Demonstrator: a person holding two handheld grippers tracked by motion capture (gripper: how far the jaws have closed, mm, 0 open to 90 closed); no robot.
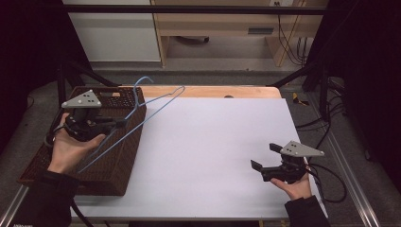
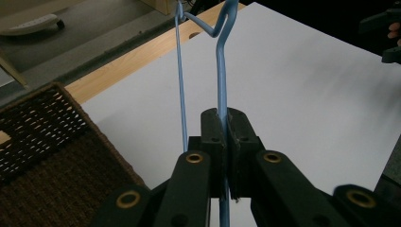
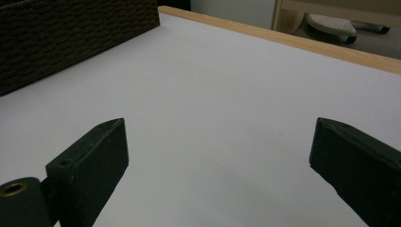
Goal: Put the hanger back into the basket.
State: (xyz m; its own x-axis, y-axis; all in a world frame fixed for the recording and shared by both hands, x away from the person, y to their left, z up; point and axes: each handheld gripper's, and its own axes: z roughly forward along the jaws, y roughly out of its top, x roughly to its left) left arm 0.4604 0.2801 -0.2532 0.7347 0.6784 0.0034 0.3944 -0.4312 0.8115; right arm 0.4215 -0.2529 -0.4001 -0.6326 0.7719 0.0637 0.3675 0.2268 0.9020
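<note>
A blue wire hanger hangs in the air over the right edge of a dark woven basket, its hook end toward the far side of the table. My left gripper is shut on one wire of the blue wire hanger; in the left gripper view the pads pinch that wire. My right gripper rests low at the front right of the white table top, jaws wide apart and nothing between them. The same right gripper looks across bare white surface toward the woven basket.
The basket takes up the table's left side. A wooden strip edges the far side of the white top. Cables trail off the right edge by the right hand. Black frame bars stand at both far corners.
</note>
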